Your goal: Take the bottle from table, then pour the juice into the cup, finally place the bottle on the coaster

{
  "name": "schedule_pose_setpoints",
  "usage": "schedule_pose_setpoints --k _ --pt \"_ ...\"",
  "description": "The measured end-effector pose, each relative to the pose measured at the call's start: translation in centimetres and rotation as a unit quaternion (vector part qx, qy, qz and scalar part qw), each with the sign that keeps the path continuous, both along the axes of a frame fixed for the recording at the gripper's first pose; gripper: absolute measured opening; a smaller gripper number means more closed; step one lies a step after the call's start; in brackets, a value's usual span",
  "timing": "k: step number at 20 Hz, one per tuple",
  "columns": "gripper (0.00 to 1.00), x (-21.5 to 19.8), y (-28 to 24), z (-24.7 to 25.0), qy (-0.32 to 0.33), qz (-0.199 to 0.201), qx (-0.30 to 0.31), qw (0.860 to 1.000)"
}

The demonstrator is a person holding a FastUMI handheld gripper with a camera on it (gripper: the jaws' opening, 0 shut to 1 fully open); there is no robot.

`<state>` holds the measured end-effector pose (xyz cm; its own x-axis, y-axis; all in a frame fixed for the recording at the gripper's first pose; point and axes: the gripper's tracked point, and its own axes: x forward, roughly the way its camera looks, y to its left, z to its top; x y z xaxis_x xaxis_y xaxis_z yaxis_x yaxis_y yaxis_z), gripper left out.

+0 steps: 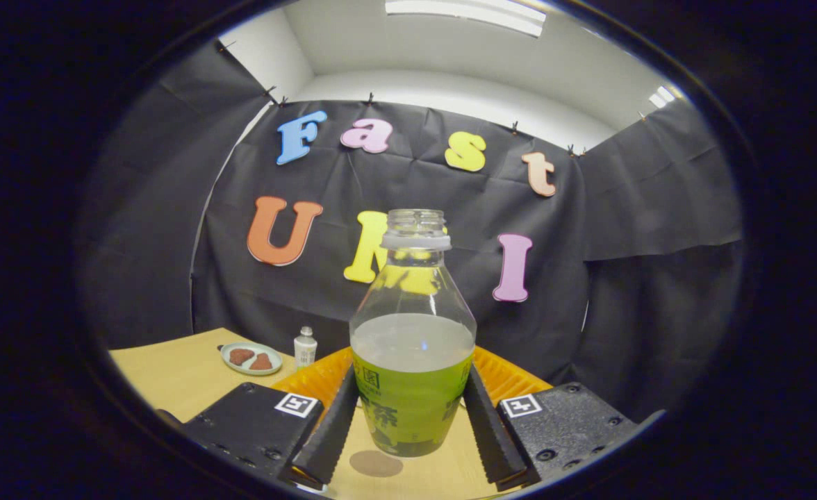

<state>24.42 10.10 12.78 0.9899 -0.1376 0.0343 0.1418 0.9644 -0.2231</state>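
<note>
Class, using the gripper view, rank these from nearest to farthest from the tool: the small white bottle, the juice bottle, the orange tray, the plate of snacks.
1. Juice bottle: between the tool's fingers, both pressing its sides.
2. Orange tray: just behind the bottle.
3. Small white bottle and plate of snacks: beyond the tray's left end, side by side, too close to call.

Black cloth walls (pixel 624 208) hang pinned below a white ceiling (pixel 450 62) with strip lights (pixel 464 14), behind a wooden table (pixel 172 368).
</note>
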Motion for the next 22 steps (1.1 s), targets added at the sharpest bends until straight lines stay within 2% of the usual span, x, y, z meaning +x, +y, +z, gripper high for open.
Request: schedule_pose_setpoints --k 8,12,16,18,19,22 --pt "0.82 6.1 -0.1 -12.3 0.079 0.022 0.020 0.996" --pt "0.82 7.9 -0.5 -15.4 0.087 0.022 0.059 0.994" --pt "0.82 9.6 -2.0 -18.1 0.090 -0.002 0.095 0.991" --pt "0.82 10.3 -1.9 -19.9 0.100 0.004 0.109 0.989" --pt "0.82 10.5 -2.1 -20.9 0.112 0.000 0.105 0.988" --pt "0.82 10.7 -2.0 -21.3 0.088 -0.005 0.072 0.993"
